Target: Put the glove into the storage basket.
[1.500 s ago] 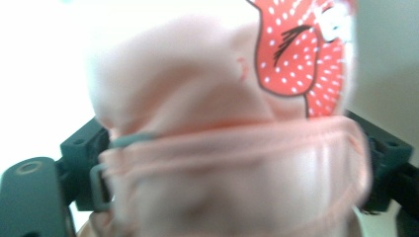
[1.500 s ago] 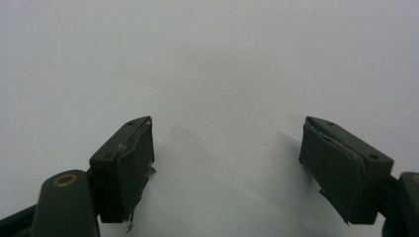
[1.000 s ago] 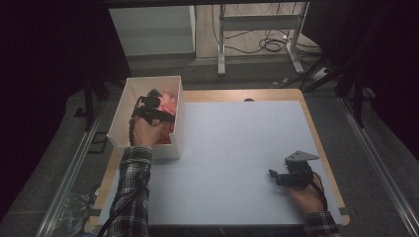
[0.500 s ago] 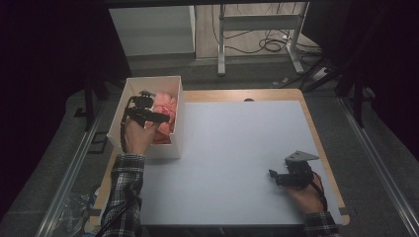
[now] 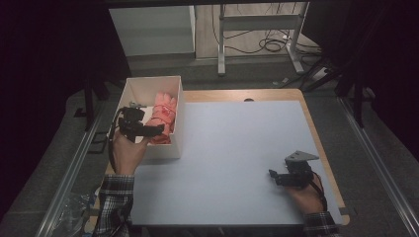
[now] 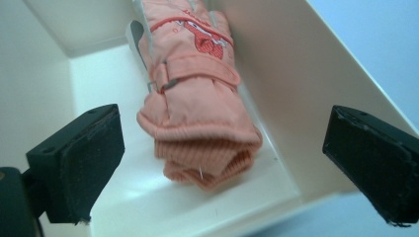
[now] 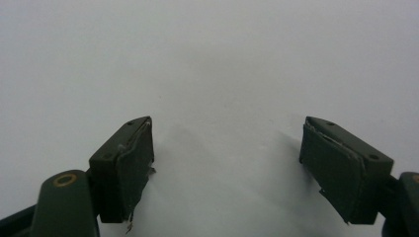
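Note:
A pair of salmon-pink winter gloves (image 6: pixel 197 103) lies stacked in a white open box (image 5: pixel 177 106) at the table's left; in the high view the gloves (image 5: pixel 163 116) lean against the box's right wall. My left gripper (image 5: pixel 148 131) hovers over the near end of the box, open, its jaws wide apart on either side of the gloves' knitted cuffs without touching them (image 6: pixel 222 163). My right gripper (image 5: pixel 274 176) rests low over the table near the front right, open, with nothing but bare surface between its jaws (image 7: pixel 225 168).
The pale blue-grey table top (image 5: pixel 237 148) has a wooden border (image 5: pixel 321 143). Beyond the far edge stand a white cabinet (image 5: pixel 153 29) and a metal frame with cables (image 5: pixel 257 39) on the floor.
My left gripper has drawn back toward the box's near end and to the left, away from the gloves. The right gripper has stayed put.

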`<state>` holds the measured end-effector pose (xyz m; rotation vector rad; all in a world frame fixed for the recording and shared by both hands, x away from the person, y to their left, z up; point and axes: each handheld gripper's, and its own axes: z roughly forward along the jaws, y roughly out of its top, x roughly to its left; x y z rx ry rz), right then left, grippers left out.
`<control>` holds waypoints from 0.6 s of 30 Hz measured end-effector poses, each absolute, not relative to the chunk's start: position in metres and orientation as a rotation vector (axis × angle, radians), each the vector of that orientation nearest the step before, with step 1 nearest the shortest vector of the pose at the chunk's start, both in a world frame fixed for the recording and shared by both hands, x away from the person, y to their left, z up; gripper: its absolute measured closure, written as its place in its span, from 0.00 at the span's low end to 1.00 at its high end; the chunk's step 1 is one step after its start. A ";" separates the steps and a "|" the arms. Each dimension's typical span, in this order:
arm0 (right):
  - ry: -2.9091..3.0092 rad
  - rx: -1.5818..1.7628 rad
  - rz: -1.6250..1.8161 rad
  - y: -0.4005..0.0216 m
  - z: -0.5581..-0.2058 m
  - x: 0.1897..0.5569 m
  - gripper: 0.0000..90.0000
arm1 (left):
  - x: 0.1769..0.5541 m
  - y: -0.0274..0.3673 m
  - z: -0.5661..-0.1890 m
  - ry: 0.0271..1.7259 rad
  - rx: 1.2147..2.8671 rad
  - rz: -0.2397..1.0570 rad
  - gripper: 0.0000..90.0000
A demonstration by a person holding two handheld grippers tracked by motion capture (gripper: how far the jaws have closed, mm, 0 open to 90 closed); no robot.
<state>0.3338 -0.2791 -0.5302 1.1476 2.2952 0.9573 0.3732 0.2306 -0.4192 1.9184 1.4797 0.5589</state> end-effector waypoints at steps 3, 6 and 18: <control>2.295 1.146 0.958 -0.279 -0.530 0.334 0.24 | 0.362 0.231 -0.422 1.462 1.909 0.563 0.03; 2.295 1.146 0.958 -0.279 -0.530 0.334 0.24 | 0.349 0.230 -0.427 1.437 1.901 0.566 0.03; 2.295 1.144 0.957 -0.279 -0.530 0.334 0.24 | 0.302 0.222 -0.473 1.371 1.865 0.549 0.03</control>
